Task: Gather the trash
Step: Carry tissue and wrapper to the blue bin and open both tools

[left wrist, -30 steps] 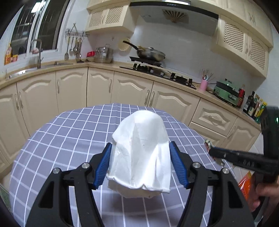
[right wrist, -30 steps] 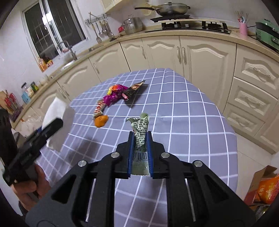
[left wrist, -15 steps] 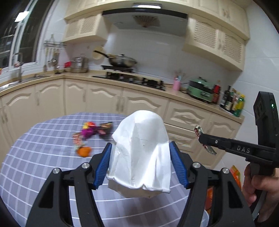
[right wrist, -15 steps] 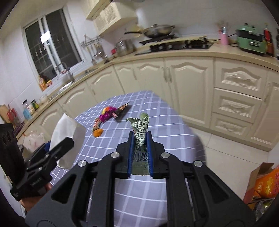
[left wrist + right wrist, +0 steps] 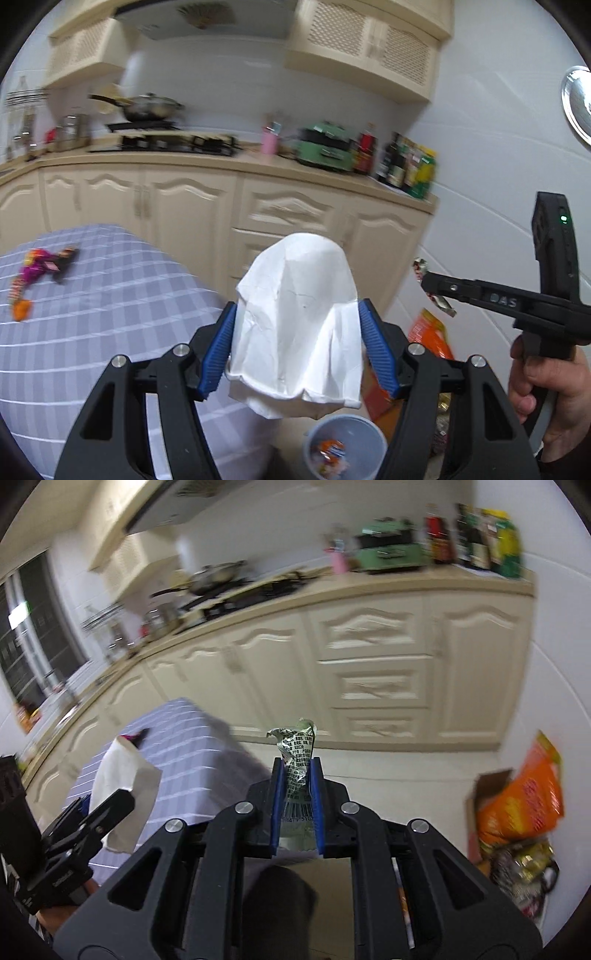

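Note:
My left gripper (image 5: 297, 317) is shut on a crumpled white paper tissue (image 5: 299, 317) and holds it in the air past the table's edge, above a grey trash bin (image 5: 345, 445) on the floor with wrappers inside. My right gripper (image 5: 297, 768) is shut on a crumpled green wrapper (image 5: 297, 757), also held in the air over the floor; it shows in the left wrist view (image 5: 424, 280) to the right of the tissue. A purple wrapper (image 5: 42, 260) and an orange scrap (image 5: 21, 309) lie on the checked tablecloth (image 5: 110, 314).
Cream kitchen cabinets (image 5: 369, 653) and a counter with a stove, pan and bottles run behind. An open cardboard box with orange snack bags (image 5: 517, 812) sits on the floor at the right by the white wall.
Both grippers have swung right, away from the table and over the floor, each still holding its trash. The trash bin has come into view under the left gripper.

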{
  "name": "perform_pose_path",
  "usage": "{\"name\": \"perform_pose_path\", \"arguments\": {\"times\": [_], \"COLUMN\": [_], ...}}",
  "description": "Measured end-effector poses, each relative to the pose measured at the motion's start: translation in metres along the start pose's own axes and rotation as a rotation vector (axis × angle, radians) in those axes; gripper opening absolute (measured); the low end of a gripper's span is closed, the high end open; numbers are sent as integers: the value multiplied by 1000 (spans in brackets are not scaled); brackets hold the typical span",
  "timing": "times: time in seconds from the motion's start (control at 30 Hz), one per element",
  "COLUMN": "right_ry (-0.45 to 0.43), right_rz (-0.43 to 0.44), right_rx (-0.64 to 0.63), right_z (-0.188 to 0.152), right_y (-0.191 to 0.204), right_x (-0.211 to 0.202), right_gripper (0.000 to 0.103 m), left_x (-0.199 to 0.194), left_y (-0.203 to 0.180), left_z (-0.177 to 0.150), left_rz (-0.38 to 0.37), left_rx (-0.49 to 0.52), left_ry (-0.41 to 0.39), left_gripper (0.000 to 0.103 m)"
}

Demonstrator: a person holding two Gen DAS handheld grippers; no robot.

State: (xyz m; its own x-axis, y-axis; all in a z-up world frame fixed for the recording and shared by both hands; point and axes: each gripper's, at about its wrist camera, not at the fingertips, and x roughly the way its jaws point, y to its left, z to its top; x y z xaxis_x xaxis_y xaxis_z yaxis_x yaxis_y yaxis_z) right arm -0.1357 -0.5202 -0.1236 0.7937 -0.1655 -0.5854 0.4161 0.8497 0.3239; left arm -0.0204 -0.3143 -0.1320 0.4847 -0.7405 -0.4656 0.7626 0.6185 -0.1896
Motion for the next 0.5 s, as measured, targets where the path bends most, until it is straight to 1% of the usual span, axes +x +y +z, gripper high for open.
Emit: {"name": "perform_pose_path", "arguments": {"times": [0.03,0.1,0.17,0.2,0.27,0.3,0.43,0.5], "right_ry": [5,23,49,61,100,120,190,224], "right_rz": [-18,-55,-81,-92,-118,-125,-148,-156], "right_rx": [20,60,98,112,147,166,234,268], "right_z": [-5,-17,-30,-36,-52,-60,-86,-99], "right_y": [-13,-38,-61,-69,-89,-100,-128,-138], "right_x": [-2,-1,0,2,10,14,36,47], "right_gripper": [14,14,14,14,14,14,14,14], "left_x": [10,24,45,60,83,100,145,164], "left_y": [-14,-30,-48,-56,-63,-68,-77,-79], "left_z": [-6,-14,-29,-39,-53,-65,-105,-123], "left_rz": [-24,-55,-88,-102,-124,-136,-159,-169], "left_rx": [17,39,63,72,79,83,76,71], "left_ry": [20,54,106,146,211,261,399,456], "left_gripper": [64,64,64,64,64,64,64,65]}}
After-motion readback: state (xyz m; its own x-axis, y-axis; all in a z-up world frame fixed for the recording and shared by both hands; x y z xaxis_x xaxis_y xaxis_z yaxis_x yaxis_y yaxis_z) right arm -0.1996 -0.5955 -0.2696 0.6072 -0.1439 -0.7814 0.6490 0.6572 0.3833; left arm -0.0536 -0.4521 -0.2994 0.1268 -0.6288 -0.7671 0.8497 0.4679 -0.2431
